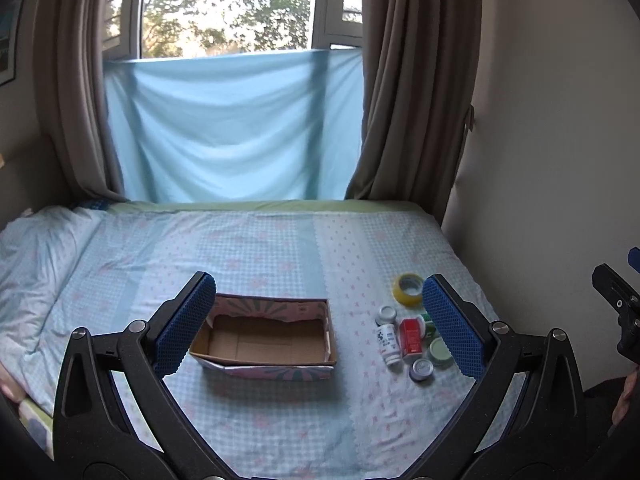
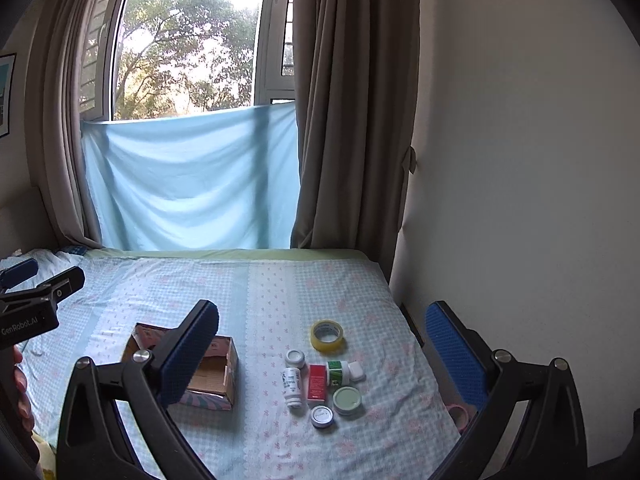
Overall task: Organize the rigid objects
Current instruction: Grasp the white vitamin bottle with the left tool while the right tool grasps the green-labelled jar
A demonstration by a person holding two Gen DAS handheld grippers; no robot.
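Observation:
An open, empty cardboard box (image 1: 266, 340) (image 2: 212, 376) sits on the bed. Right of it lies a cluster of small items: a yellow tape roll (image 1: 408, 289) (image 2: 327, 335), a white bottle (image 1: 389, 343) (image 2: 292, 387) on its side, a red box (image 1: 411, 336) (image 2: 317, 385), a green-labelled bottle (image 2: 343, 372), a pale green lid (image 2: 347, 400) and two small round tins (image 2: 322, 417) (image 2: 295, 357). My left gripper (image 1: 320, 322) is open and empty, held above the box and items. My right gripper (image 2: 324, 354) is open and empty above the cluster.
The bed (image 1: 248, 248) has a blue checked sheet and meets a wall (image 2: 520, 200) on the right. A pink tape roll (image 2: 460, 414) lies at the bed's right edge. Curtains and a window with a blue cloth (image 1: 236, 128) stand behind the bed.

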